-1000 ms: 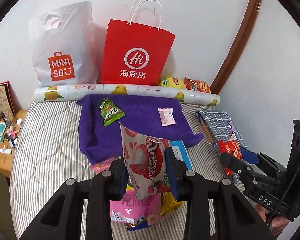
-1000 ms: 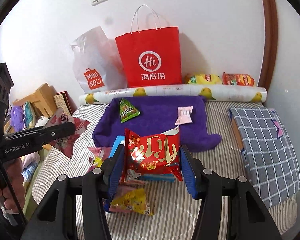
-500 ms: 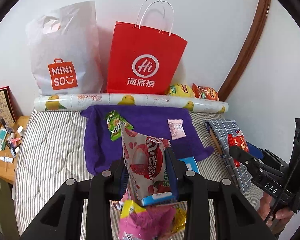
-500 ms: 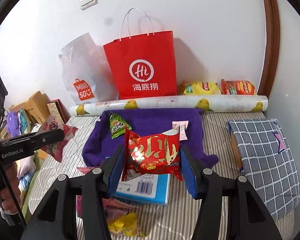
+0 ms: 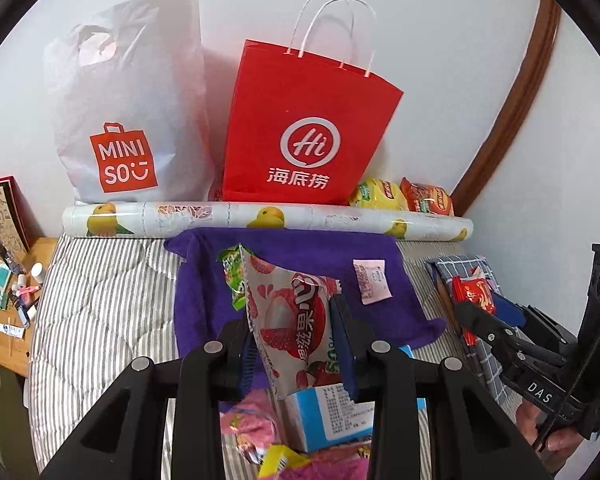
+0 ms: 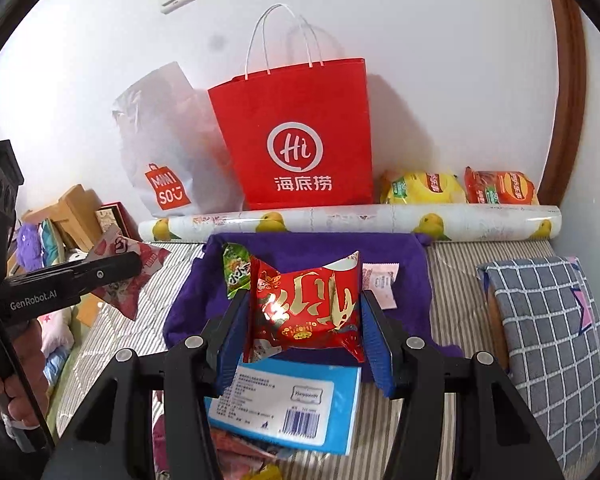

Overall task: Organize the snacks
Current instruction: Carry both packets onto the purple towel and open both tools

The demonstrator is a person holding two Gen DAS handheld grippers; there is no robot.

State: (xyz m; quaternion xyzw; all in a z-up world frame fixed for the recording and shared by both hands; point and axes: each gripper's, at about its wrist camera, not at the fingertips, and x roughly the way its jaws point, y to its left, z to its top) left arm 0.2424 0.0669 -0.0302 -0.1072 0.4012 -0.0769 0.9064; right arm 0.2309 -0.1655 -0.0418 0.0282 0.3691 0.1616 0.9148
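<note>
My left gripper (image 5: 292, 332) is shut on a lychee jelly packet (image 5: 288, 320), held above the bed. My right gripper (image 6: 302, 320) is shut on a red foil snack packet (image 6: 304, 308). A purple towel (image 5: 320, 256) lies on the striped bed with a green snack packet (image 6: 236, 268) and a small pink sachet (image 5: 372, 282) on it. Behind it stand a red paper bag (image 5: 304, 128) and a white Miniso bag (image 5: 132, 120). A blue box (image 6: 288, 404) and several loose snacks (image 5: 256, 428) lie below the grippers.
A rolled lemon-print sheet (image 5: 260, 218) lies across the bed's far edge. Yellow (image 6: 420, 188) and orange (image 6: 500, 188) packets sit behind it. A checked pillow (image 6: 548, 320) is at the right. A wooden side table (image 5: 8, 300) with small items is at the left.
Both grippers have risen and moved forward toward the towel and bags, each still holding its packet. The snack pile has dropped lower in view.
</note>
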